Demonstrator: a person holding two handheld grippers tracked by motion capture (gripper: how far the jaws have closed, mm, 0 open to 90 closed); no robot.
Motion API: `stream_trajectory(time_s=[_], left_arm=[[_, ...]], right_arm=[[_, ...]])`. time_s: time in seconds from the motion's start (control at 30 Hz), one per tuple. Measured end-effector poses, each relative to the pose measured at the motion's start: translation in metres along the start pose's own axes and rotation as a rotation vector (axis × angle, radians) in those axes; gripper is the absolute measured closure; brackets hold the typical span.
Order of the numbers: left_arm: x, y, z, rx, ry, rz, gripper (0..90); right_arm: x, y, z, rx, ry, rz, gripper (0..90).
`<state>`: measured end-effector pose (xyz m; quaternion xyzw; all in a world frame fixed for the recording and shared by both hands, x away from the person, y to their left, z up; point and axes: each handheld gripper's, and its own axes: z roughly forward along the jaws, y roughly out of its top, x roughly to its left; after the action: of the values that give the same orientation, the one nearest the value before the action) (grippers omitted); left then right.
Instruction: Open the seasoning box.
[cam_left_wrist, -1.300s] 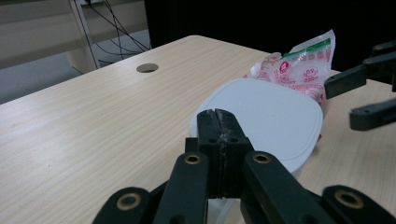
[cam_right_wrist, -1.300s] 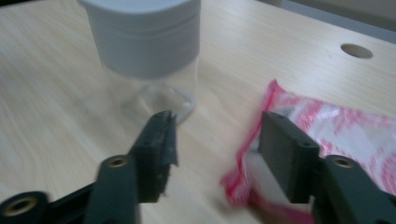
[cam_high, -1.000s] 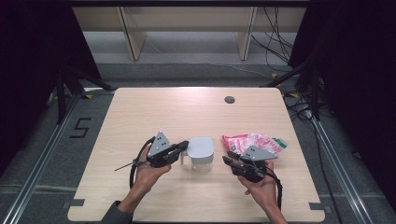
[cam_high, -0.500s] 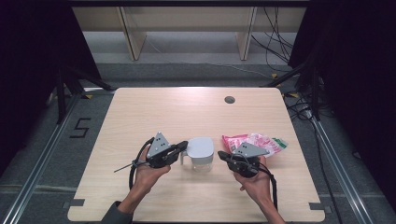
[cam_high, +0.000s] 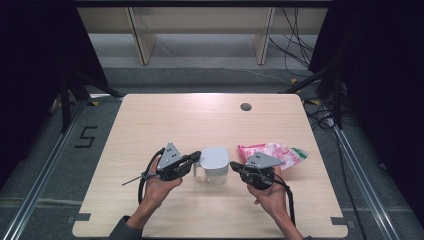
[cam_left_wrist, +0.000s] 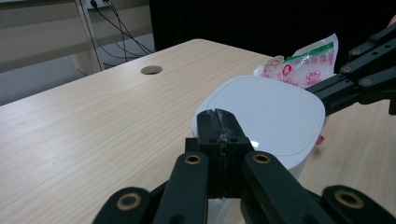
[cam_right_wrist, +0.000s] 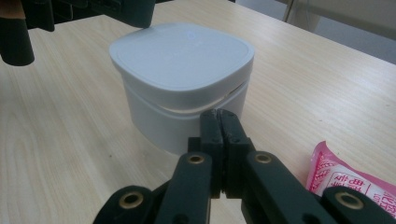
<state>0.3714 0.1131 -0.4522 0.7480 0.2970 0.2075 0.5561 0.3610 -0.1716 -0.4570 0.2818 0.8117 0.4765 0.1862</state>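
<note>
I hold a gripper in each hand over the near half of the light wooden table (cam_high: 150, 125), and a white lidded container (cam_high: 214, 164) stands between them, a little nearer the near edge than the middle and roughly centred between the left and right edges. My left gripper (cam_high: 196, 156) comes at the container from its left side; in the left gripper view its fingers (cam_left_wrist: 223, 140) are pressed together with no gap, their tips just at the rim of the container's rounded-square lid (cam_left_wrist: 266, 116), though I cannot tell whether they actually touch it. My right gripper (cam_high: 234, 167) points at the container from its right side, and in the right gripper view its fingers (cam_right_wrist: 219, 128) are likewise pressed flat against each other, holding nothing, their tips close to the container's lower wall (cam_right_wrist: 159, 123). The lid sits on top with a thin dark seam showing under its edge on the side facing my right gripper. Behind my right gripper, toward the right edge of the table, lies a pink and white printed packet (cam_high: 277, 152) with a green strip at its far end; it lies flat and is apart from the container. In the left gripper view the packet (cam_left_wrist: 303, 63) shows beyond the lid. A small round hole (cam_high: 245, 106) is cut in the table near the far edge. My left hand (cam_high: 159, 185) and right hand (cam_high: 270, 195) grip the bodies of the grippers from the near side, with a black cable (cam_high: 290, 200) trailing back from the right one.
</note>
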Motion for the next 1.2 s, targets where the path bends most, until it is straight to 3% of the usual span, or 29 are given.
stream_trajectory(time_s=[0.07, 0.17, 0.33, 0.6, 0.7, 0.8, 0.9, 0.93, 1.0, 1.03, 1.2], left_arm=[[0.000, 0.000, 0.000, 0.000, 0.000, 0.000, 89.0], [0.000, 0.000, 0.000, 0.000, 0.003, 0.002, 89.0], [0.001, -0.001, 0.000, -0.003, 0.007, -0.012, 89.0], [0.000, -0.002, 0.000, -0.007, -0.003, -0.028, 87.7], [0.005, -0.002, -0.003, -0.026, -0.011, -0.056, 81.7], [0.010, -0.002, -0.011, -0.044, 0.002, -0.083, 69.6], [0.010, -0.005, -0.017, -0.004, -0.017, -0.085, 62.0], [0.009, -0.007, -0.019, 0.002, -0.007, -0.079, 58.1], [0.008, -0.012, -0.023, 0.028, 0.001, -0.068, 53.4], [0.007, -0.014, -0.024, 0.031, -0.001, -0.081, 49.9], [0.007, -0.023, -0.035, 0.062, 0.007, -0.067, 45.6]], right_arm=[[0.000, 0.000, 0.001, -0.006, -0.007, -0.013, 90.0], [0.002, 0.003, 0.000, 0.017, 0.006, 0.006, 90.0], [0.003, 0.005, 0.001, 0.021, 0.001, -0.018, 90.0], [0.003, 0.012, 0.001, 0.003, 0.004, -0.028, 90.0], [0.004, 0.015, -0.001, 0.015, 0.004, -0.044, 90.0], [0.005, 0.020, 0.000, -0.009, 0.003, -0.051, 90.0], [0.005, 0.023, 0.001, 0.001, 0.006, -0.056, 90.0], [0.006, 0.024, 0.003, -0.001, 0.013, -0.075, 90.0], [0.008, 0.026, 0.004, 0.008, 0.012, -0.061, 90.0], [0.010, 0.029, 0.006, -0.008, 0.006, -0.075, 90.0], [0.015, 0.036, 0.009, -0.015, 0.018, -0.087, 90.0]])
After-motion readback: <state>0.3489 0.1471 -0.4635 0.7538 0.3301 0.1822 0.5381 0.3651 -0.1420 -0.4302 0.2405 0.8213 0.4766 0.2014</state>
